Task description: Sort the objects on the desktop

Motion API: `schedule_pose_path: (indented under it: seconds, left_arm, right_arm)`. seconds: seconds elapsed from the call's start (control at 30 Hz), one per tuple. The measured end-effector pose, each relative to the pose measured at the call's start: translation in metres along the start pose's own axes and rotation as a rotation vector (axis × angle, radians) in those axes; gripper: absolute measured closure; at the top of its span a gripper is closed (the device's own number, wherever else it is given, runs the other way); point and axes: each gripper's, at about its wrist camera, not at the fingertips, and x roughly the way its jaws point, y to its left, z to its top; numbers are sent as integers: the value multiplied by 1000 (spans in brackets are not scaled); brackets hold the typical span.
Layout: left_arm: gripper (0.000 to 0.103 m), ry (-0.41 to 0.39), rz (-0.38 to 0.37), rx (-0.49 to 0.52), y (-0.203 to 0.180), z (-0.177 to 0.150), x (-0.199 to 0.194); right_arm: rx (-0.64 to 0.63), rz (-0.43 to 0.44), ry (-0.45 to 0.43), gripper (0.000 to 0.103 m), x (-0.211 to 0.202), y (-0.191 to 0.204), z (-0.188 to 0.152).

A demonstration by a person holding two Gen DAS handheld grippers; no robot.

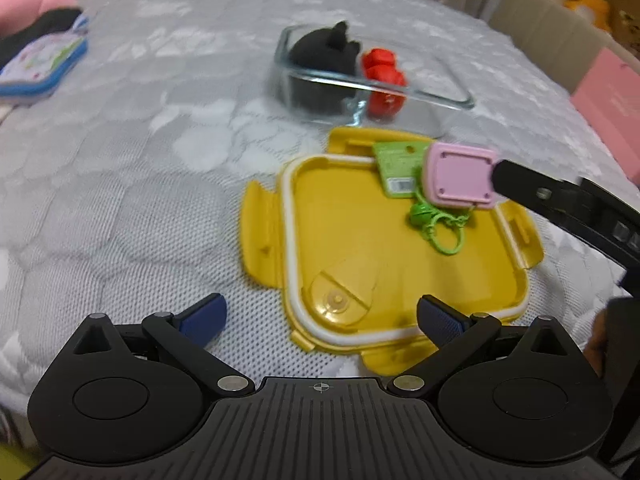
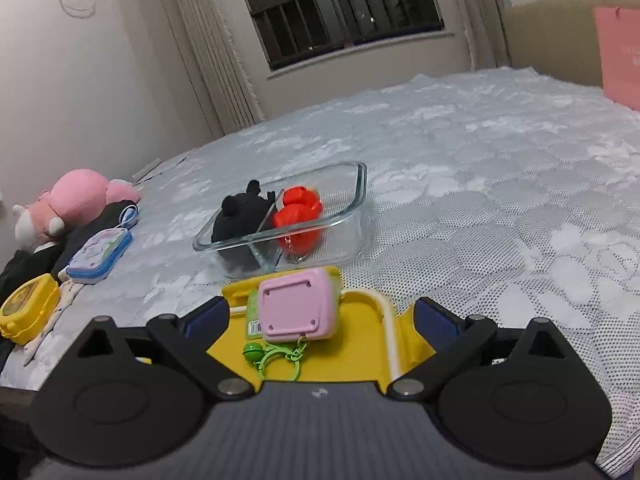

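Your right claw (image 2: 322,314) gapes open around the pink toy (image 2: 298,306) on the yellow lid (image 1: 384,248), left claw (image 1: 320,316) open, empty; its dangling green chain (image 2: 280,356) could snag when lifted.

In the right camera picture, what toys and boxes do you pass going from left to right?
Yellow box → blue case → black toy → red toy → pink bag.
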Motion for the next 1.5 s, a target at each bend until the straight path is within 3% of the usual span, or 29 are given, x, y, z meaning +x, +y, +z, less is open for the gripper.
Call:
schedule_pose_path:
  seconds: [0.1,0.2,0.43,0.57,0.7,0.8,0.97,1.13,1.37,1.5]
  left_arm:
    - [0,-2,16,38,-4,-6,7]
    - [0,-37,33,61,-8,-10,6]
    - [0,-95,5,32,-3,-19,6]
    - [0,-94,-6,42,-3,-11,2]
    - [0,-209,37,84,-1,9,-31]
    - [0,-254,73,49,9,24,-44]
    - [0,-197,72,-74,29,28,-31]
    - [0,-95,111,-24,17,21,-4]
    - [0,-93,77,47,2,14,-4]
    - [0,-90,70,38,2,14,-2]
  right_arm:
    - [-23,27,42,4,9,2,2]
    - [-102,-6,39,7,14,12,-2]
    - [-120,-10,46,5,19,12,-6]
    - [-167,-49,-17,4,11,15,-3]
    - [-155,-13,-3,10,21,13,9]
    - [-147,14,17,18,34,15,17]
    - [-139,28,80,33,58,19,17]
    - [-138,42,100,43,64,18,13]
    - [-37,144,108,43,51,7,24]
    - [-101,157,36,43,29,17,47]
